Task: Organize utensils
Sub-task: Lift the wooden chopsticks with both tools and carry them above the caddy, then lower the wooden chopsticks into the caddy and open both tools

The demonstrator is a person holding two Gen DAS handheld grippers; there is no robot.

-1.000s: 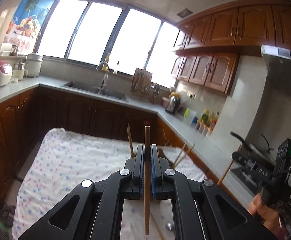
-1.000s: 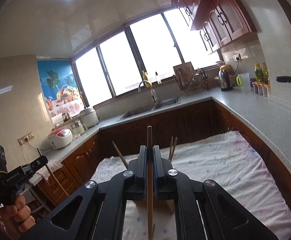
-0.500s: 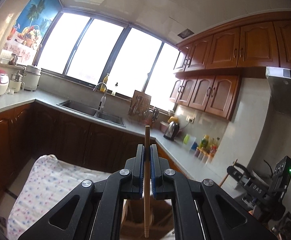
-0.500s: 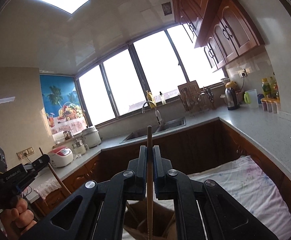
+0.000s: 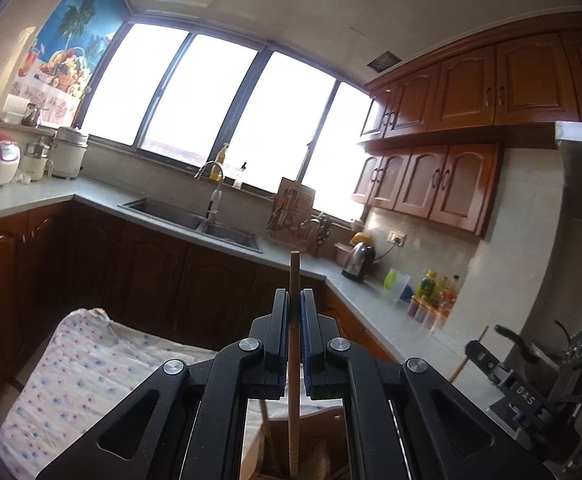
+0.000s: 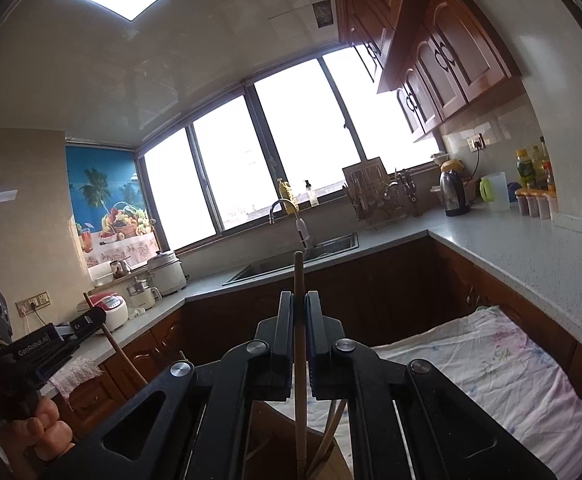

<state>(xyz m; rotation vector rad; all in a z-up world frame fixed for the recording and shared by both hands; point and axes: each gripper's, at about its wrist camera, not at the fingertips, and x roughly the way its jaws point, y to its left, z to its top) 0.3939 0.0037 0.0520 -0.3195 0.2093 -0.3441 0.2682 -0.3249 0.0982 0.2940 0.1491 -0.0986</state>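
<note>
In the left wrist view my left gripper (image 5: 294,296) is shut on a wooden chopstick (image 5: 294,270) that stands upright between its pads. The stick's lower end reaches into the brown wooden holder (image 5: 325,454) right under the jaws. In the right wrist view my right gripper (image 6: 299,298) is shut on a second upright chopstick (image 6: 299,272), whose lower end is at the holder (image 6: 275,436). Other chopsticks (image 6: 331,426) lean inside it. Each view shows the other gripper off to the side, the right gripper (image 5: 487,354) and the left gripper (image 6: 91,320), each with its stick.
The holder stands on a table covered by a flowered cloth (image 5: 75,364) (image 6: 491,360). Dark wooden cabinets, a grey counter with a sink (image 5: 195,220), a kettle (image 6: 453,194) and bottles (image 5: 435,288) ring the table. A hand (image 6: 39,436) grips the left tool.
Both grippers moved forward and down over the table. The holder, ahead of the fingers before, now lies directly under them with the sticks' lower ends at it. Both grips are unchanged.
</note>
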